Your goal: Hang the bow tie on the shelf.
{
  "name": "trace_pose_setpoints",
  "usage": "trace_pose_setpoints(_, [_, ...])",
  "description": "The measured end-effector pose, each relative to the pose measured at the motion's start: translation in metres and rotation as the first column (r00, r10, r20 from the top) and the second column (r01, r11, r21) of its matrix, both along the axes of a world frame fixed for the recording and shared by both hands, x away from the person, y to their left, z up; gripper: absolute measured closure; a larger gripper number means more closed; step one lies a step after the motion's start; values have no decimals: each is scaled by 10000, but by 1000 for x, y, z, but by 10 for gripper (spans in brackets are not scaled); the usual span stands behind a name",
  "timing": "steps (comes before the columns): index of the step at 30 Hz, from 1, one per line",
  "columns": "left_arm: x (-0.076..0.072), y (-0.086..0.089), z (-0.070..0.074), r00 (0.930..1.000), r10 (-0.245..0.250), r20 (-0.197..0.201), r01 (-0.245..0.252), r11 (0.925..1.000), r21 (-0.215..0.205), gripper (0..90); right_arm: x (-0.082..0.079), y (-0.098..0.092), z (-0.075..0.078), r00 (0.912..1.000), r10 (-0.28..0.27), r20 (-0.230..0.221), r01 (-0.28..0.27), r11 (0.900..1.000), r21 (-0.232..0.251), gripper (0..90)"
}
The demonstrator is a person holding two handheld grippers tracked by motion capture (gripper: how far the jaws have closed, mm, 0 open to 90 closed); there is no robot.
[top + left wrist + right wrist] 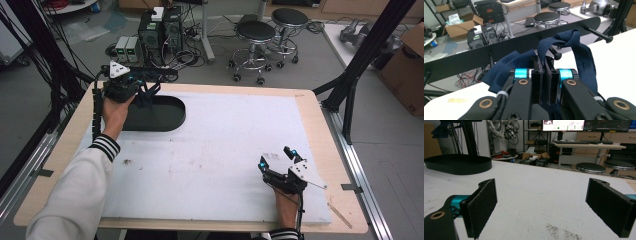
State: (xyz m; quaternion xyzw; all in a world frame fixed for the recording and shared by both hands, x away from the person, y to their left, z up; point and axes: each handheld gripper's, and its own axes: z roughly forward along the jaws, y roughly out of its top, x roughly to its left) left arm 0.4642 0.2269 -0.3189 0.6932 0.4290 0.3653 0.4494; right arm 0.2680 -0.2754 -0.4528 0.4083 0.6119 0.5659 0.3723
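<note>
White table surface [225, 145] with black oval stand base [155, 114] at far left, bearing a black peg rail [524, 43]. Left gripper [544, 75] raised beside rail, jaws clamped on navy cloth [579, 47] draped near a peg. Right gripper [278, 161] low at near right, jaws wide apart, empty.

My left gripper [543, 75] pinches a dark blue cloth strip [564, 42], looped over a black rack's peg [554, 53].
</note>
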Motion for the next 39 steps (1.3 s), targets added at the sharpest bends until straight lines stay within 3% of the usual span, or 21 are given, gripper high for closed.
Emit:
trace_pose_setpoints(17, [13,-5,-15,9991,-52,-411,60,9998,197,858,0,-1,0,10000,19,38,-19,10000,-13,93])
trace_pose_setpoints(33, [18,-4,-23,9984,-61,-560,66,9999,89,851,0,-1,0,10000,12,89,-12,10000,4,93])
trace_pose_setpoints(39, [19,-3,-27,9985,-62,-541,71,9999,157,809,0,-1,0,9999,23,102,-23,10000,7,93])
